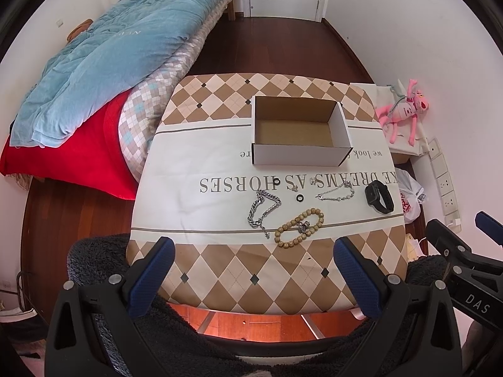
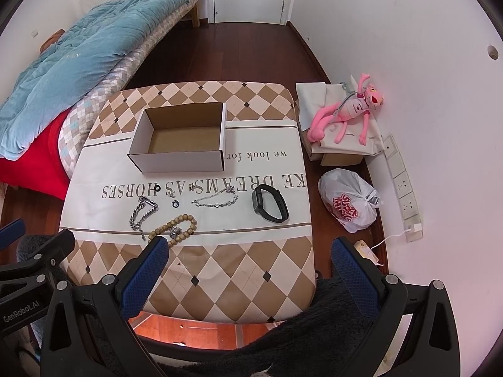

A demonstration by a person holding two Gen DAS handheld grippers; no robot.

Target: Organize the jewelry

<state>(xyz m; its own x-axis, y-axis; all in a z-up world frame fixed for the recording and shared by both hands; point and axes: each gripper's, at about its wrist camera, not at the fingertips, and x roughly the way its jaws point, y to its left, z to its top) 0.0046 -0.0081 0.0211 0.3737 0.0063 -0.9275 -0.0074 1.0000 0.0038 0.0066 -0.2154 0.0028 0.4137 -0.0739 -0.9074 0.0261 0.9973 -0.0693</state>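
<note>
Left gripper (image 1: 253, 270) and right gripper (image 2: 250, 270): ribbed blue pads spread wide, holding nothing. Mid-tabletop: rectangular cardboard box (image 1: 298, 132); nearer, chunky silver chain (image 1: 262, 207), wooden bead bracelet (image 1: 298, 226), black watch (image 1: 378, 196)

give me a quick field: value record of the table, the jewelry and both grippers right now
surface: small table with diamond-pattern cloth
container: open white cardboard box, empty, far side
items laid out: chunky silver chain bracelet; tan wooden bead bracelet; thin silver charm bracelet; black smartwatch; two small black rings
items in box: none
left gripper: open, empty, near edge
right gripper: open, empty, near edge
</note>
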